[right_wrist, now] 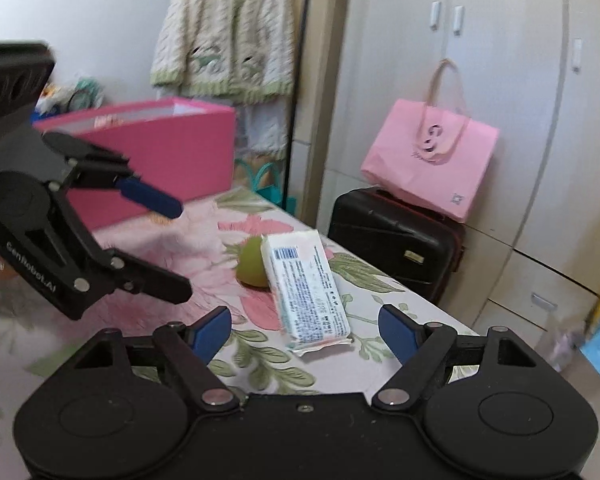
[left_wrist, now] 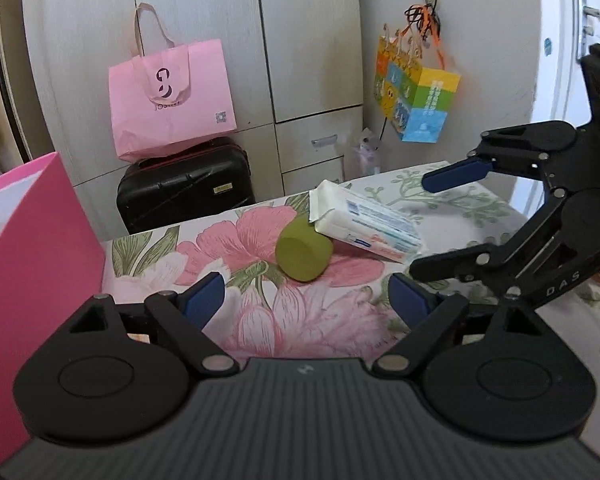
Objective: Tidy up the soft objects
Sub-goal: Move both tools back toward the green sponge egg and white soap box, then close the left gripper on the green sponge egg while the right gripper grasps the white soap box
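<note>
A green soft cylinder (left_wrist: 303, 253) lies on the floral tablecloth (left_wrist: 300, 320). A white wet-wipes pack (left_wrist: 366, 224) leans against it on its right. In the right wrist view the pack (right_wrist: 308, 284) lies in front of the green cylinder (right_wrist: 253, 262). My left gripper (left_wrist: 306, 300) is open and empty, just short of the green cylinder. My right gripper (right_wrist: 306, 330) is open and empty, just short of the pack. The right gripper shows in the left wrist view (left_wrist: 424, 224), to the right of the pack. The left gripper shows in the right wrist view (right_wrist: 180, 248), left of the cylinder.
A pink open box (left_wrist: 28, 248) stands on the table at the left, also in the right wrist view (right_wrist: 152, 160). Beyond the table's far edge are a black suitcase (left_wrist: 184, 188) with a pink bag (left_wrist: 172, 100), a wardrobe and a colourful hanging bag (left_wrist: 416, 96).
</note>
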### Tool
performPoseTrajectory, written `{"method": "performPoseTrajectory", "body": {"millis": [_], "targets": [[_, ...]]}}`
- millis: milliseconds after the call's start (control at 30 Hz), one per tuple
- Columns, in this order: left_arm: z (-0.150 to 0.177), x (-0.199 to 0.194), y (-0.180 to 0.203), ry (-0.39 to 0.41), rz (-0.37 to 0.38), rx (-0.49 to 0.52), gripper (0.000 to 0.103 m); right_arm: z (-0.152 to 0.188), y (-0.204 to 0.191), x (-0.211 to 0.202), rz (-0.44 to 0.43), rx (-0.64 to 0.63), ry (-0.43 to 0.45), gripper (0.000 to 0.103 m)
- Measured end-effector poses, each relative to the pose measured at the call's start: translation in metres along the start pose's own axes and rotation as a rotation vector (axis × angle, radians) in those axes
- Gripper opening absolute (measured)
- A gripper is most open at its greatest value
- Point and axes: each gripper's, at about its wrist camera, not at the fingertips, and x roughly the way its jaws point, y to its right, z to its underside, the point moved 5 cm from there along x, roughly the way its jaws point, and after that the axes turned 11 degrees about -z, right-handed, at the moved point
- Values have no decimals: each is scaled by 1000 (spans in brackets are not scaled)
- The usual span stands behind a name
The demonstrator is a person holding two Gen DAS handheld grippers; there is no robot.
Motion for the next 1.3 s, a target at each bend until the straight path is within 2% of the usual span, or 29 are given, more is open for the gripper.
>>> {"method": "performPoseTrajectory", "body": {"millis": [167, 233, 300, 367, 400, 500, 600, 767, 967, 1067, 1300], "targets": [[-2, 17, 3, -2, -27, -18, 82, -3, 16, 15, -90, 53, -10, 83], [-3, 23, 4, 4, -37, -21, 77, -6, 23, 17, -135, 100, 14, 81], [-2, 27, 7, 26, -64, -7, 76, -6, 31, 21, -172, 160, 28, 76], [0, 31, 11, 45, -89, 17, 76, -3, 39, 28, -173, 198, 20, 68], [0, 34, 13, 30, -85, 22, 74, -2, 41, 31, -178, 207, 21, 67], [-3, 37, 13, 18, -44, -19, 71, -1, 42, 33, -201, 222, 21, 53], [-6, 40, 14, 27, -50, -23, 66, -1, 39, 30, -177, 209, 24, 49], [-13, 45, 14, 55, -62, -32, 65, 1, 43, 27, -169, 269, 42, 46], [-15, 49, 17, 36, -48, -31, 39, 5, 44, 25, -146, 310, 47, 45], [-14, 49, 18, 35, -62, -14, 38, 4, 41, 26, -119, 303, 34, 45], [-14, 53, 18, 13, -81, -22, 37, 1, 21, 39, 11, 168, -40, 46]]}}
